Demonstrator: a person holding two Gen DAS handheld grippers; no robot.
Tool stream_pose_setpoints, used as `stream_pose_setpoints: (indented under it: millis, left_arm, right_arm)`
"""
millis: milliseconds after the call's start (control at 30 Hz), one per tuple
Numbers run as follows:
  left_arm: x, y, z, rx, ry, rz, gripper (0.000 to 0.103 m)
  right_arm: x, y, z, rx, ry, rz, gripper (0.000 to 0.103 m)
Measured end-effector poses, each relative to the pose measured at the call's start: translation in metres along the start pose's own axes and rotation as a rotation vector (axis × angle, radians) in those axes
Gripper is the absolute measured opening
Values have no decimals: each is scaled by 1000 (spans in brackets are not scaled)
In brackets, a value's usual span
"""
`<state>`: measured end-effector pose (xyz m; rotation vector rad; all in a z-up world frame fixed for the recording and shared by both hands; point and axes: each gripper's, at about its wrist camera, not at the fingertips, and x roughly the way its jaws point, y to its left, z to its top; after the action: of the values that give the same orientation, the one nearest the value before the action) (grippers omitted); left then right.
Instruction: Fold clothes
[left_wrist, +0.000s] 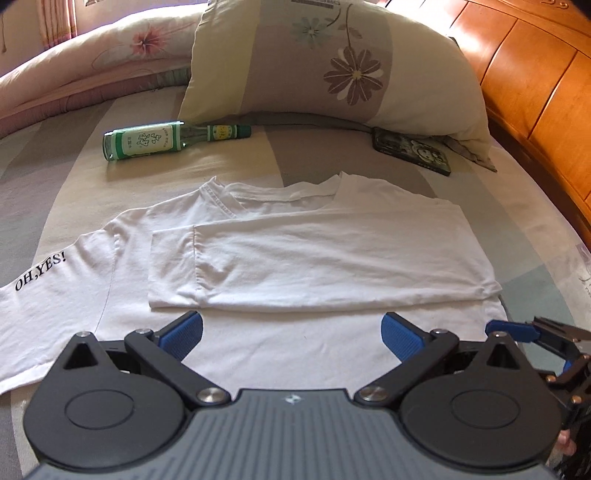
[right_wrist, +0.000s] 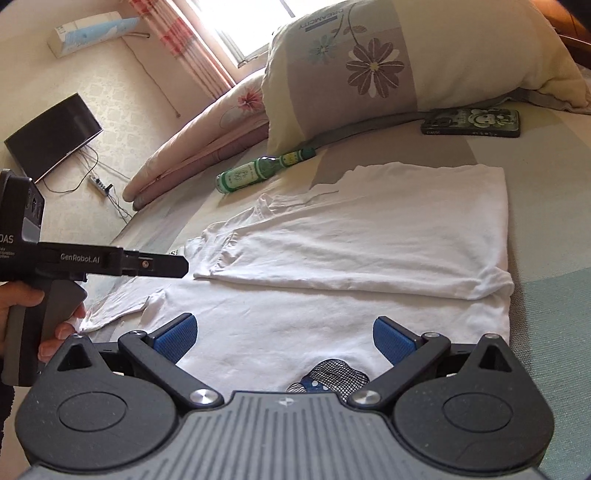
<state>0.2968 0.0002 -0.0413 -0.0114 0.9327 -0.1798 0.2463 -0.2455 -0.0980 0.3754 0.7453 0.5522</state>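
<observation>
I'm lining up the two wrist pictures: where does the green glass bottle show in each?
Left wrist view: green bottle lies on its side, upper left of centre, beyond the white T-shirt.
Right wrist view: the bottle sits left of centre, upper half, beyond the shirt's collar.
Shared landmark: the flowered pillow, just behind the bottle's cap end.

A green glass bottle (left_wrist: 173, 140) lies on its side on the bed (left_wrist: 55, 192), near a floral pillow (left_wrist: 332, 62). A dark phone case (left_wrist: 413, 155) lies flat by the pillow's corner, beside the wooden headboard (left_wrist: 535, 92). A folded pink quilt (right_wrist: 207, 133), a dark monitor (right_wrist: 51, 136) and a power strip (right_wrist: 100, 183) are visible beyond.
</observation>
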Motion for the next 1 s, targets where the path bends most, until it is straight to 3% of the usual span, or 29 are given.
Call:
stream_pose_setpoints:
  millis: [300, 467, 767, 1000]
  left_arm:
    - [15, 1, -93, -23, 74, 27, 102]
    - [-3, -1, -138, 3, 18, 47, 102]
    - [-22, 8, -150, -84, -90, 53, 102]
    - [-23, 19, -154, -74, -91, 68, 102]
  right_arm:
    - [1, 3, -2, 11, -25, -14, 103]
    - [4, 4, -5, -3, -23, -59, 103]
    - [16, 22, -15, -61, 34, -51, 103]
    - [19, 40, -25, -193, 35, -109, 103]
